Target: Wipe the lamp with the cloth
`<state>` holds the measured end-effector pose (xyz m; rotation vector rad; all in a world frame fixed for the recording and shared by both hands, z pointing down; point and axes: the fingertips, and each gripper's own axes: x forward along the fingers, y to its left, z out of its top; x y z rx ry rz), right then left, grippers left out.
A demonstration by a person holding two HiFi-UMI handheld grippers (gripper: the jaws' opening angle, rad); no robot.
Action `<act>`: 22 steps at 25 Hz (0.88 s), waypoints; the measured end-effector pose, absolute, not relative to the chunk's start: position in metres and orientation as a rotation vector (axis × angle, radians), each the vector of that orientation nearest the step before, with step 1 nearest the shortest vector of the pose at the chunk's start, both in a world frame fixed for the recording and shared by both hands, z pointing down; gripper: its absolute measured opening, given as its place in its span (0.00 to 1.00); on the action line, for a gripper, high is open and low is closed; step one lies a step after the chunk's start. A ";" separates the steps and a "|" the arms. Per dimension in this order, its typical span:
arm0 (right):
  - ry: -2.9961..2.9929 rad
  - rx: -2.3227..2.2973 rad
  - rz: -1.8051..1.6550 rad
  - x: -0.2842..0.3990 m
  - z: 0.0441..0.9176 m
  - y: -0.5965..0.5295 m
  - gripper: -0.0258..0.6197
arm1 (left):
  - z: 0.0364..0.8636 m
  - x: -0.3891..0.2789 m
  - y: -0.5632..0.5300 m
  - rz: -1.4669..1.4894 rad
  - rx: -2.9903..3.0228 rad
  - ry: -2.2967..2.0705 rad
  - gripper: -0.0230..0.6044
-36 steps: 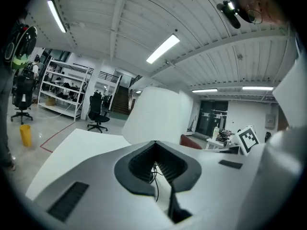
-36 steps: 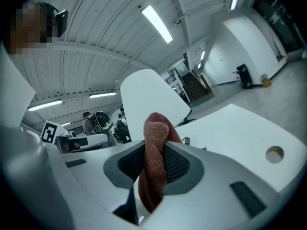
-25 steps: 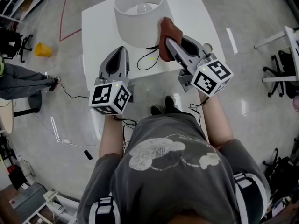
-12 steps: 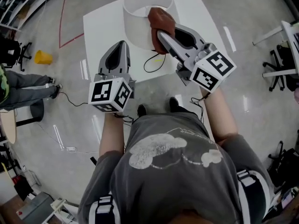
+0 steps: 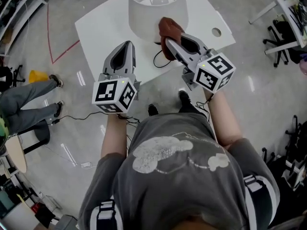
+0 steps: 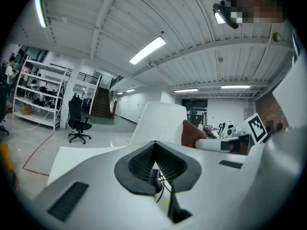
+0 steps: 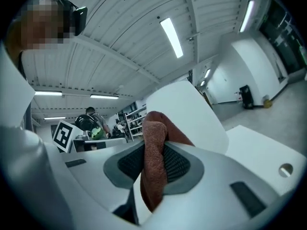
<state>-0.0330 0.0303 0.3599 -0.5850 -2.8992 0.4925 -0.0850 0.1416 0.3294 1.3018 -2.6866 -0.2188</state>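
Top middle, the right gripper's (image 5: 168,41) jaws pinched the soft-looking cloth (image 5: 170,28) by its bunched middle beside the probably light, tippy lamp (image 5: 156,8) on the desk (image 5: 100,28); the left gripper's (image 5: 125,45) jaws were pressed together, empty.

My head camera looks steeply down from well above the white square table (image 5: 103,28). Cameras on the left gripper (image 5: 125,44) and right gripper (image 5: 168,43) sit low, facing along their jaws, the right one nearer in. All three views share the white cylindrical fabric lampshade (image 5: 156,8) and the rust-brown terry cloth (image 5: 171,27).
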 end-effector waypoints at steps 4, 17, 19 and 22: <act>-2.863 -0.474 0.516 -0.032 0.390 0.034 0.17 | 0.344 -0.085 0.146 -0.214 1.359 -2.626 0.05; -2.794 -0.317 0.551 -0.015 0.439 0.082 0.17 | 0.383 -0.081 0.183 -0.218 1.413 -2.510 0.05; -2.824 -0.347 0.516 -0.015 0.420 0.082 0.17 | 0.376 -0.086 0.176 -0.221 1.424 -2.518 0.05; -2.916 -0.403 0.479 -0.019 0.377 0.071 0.17 | 0.351 -0.095 0.156 -0.211 1.450 -2.558 0.05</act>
